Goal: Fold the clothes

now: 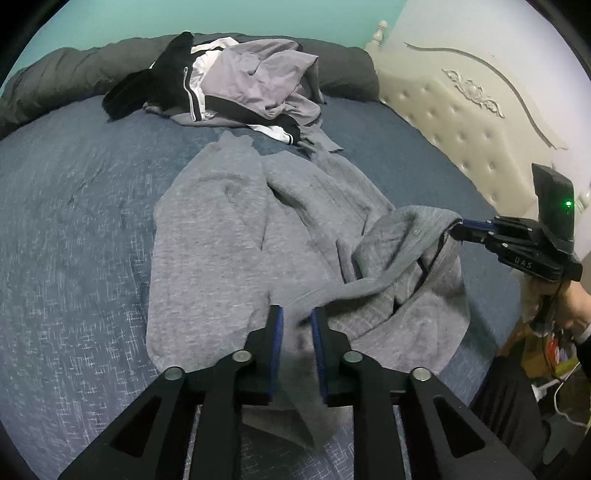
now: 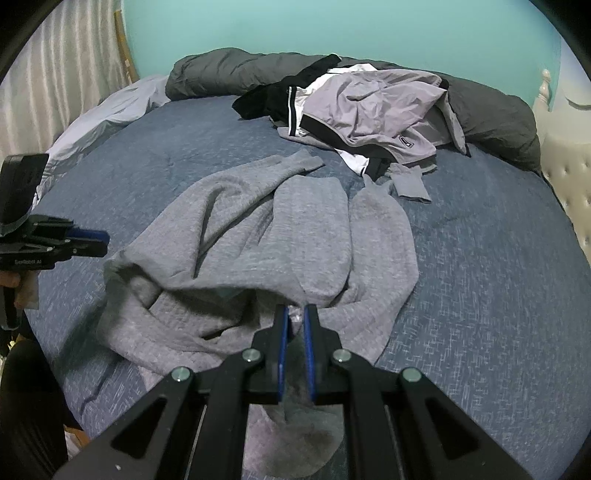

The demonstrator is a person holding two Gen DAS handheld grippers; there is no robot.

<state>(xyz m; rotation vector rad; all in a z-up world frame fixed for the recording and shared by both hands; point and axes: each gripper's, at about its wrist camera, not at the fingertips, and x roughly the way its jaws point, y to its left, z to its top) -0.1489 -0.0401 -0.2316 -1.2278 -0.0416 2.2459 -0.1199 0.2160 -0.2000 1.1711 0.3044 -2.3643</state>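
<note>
- We see the grey sweater (image 1: 236,236) lying rumpled on the bed, its long axis running from the near edge towards the far clothes pile (image 1: 243,81), one sleeve end reaching far.
- Its near hem is lifted and bunched; the rest lies flat with deep folds.
- The bed sheet (image 1: 74,229) is blue and flecked; a dark grey duvet (image 1: 66,70) is rolled along the far side, with a lilac jacket and black-and-white clothes heaped against it.
- A cream tufted headboard (image 1: 461,122) stands on the right below a teal wall (image 2: 332,26); a pale curtain (image 2: 59,74) hangs on the left.
- Our left gripper (image 1: 297,317) has its jaws a little apart, grey cloth slack and blurred between them; in the right wrist view no cloth reaches it.
- Our right gripper (image 2: 295,314) has its jaws nearly together, clamped on a raised fold of the sweater's near edge.
- The sweater lies between both tools, stretching away from them.
</note>
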